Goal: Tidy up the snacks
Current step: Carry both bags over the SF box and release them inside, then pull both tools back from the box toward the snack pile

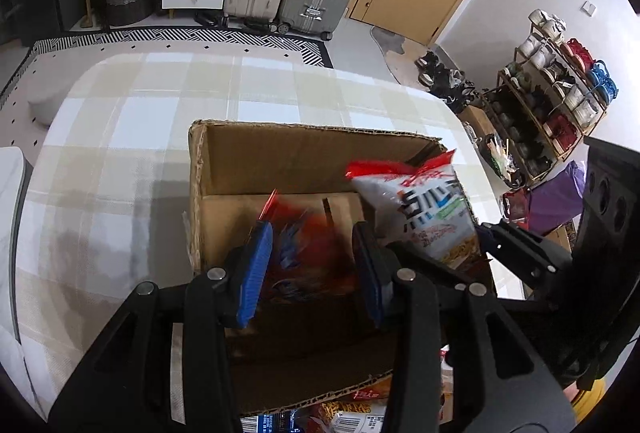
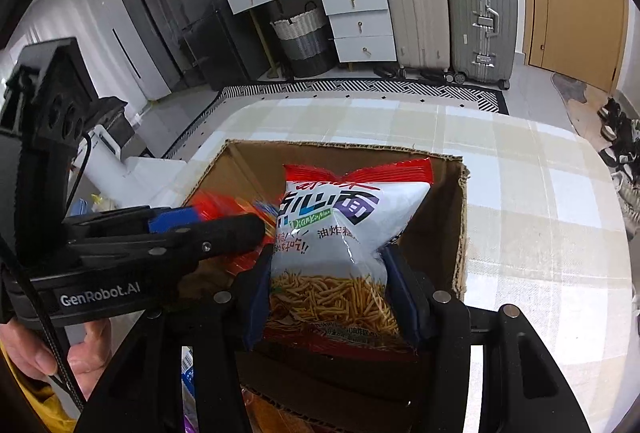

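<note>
An open cardboard box stands on the checked table. My left gripper is open over the box; a red snack bag, blurred by motion, sits between its blue pads, seemingly loose and dropping. It shows in the right wrist view beside the left gripper. My right gripper is shut on a white and red noodle snack bag, held upright above the box's right half.
More snack packets lie on the table at the box's near edge. The checked tablecloth stretches left and beyond the box. Suitcases, drawers and a shoe rack stand on the floor past the table.
</note>
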